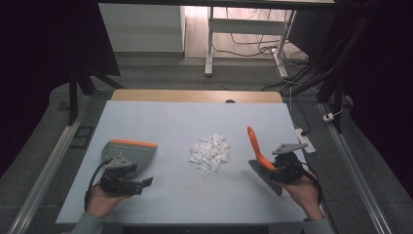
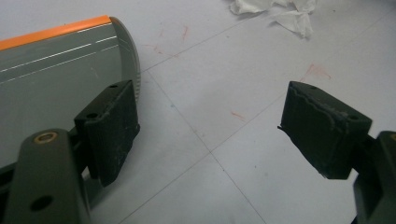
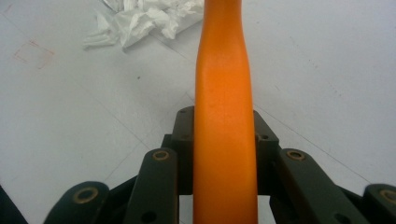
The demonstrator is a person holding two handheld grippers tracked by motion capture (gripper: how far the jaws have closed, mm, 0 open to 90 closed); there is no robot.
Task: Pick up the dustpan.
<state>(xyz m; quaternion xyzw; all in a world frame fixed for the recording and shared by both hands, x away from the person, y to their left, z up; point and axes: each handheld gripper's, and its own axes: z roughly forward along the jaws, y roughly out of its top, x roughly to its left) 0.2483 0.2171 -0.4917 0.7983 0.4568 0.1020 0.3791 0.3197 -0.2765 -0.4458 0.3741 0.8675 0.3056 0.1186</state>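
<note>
A grey dustpan (image 1: 130, 150) with an orange front edge lies on the left of the white tabletop (image 1: 170, 117). My left gripper (image 1: 143, 184) rests just in front of it, open, with only bare table between its jaws. In the left gripper view the dustpan (image 2: 56, 70) sits behind the left jaw of this gripper (image 2: 210, 135). My right gripper (image 1: 277, 168) is shut on the orange handle of a brush (image 1: 255, 146), whose grey bristles touch the table. In the right gripper view the handle (image 3: 223, 84) runs up between the jaws of the gripper (image 3: 224, 135). A pile of white paper scraps (image 1: 209, 153) lies between both.
The paper scraps (image 2: 275, 11) lie ahead of the left gripper, and the same scraps (image 3: 144, 21) lie up and to the left of the brush handle. A white power strip (image 1: 304, 140) lies off the table's right edge. Desk legs and cables stand on the floor behind.
</note>
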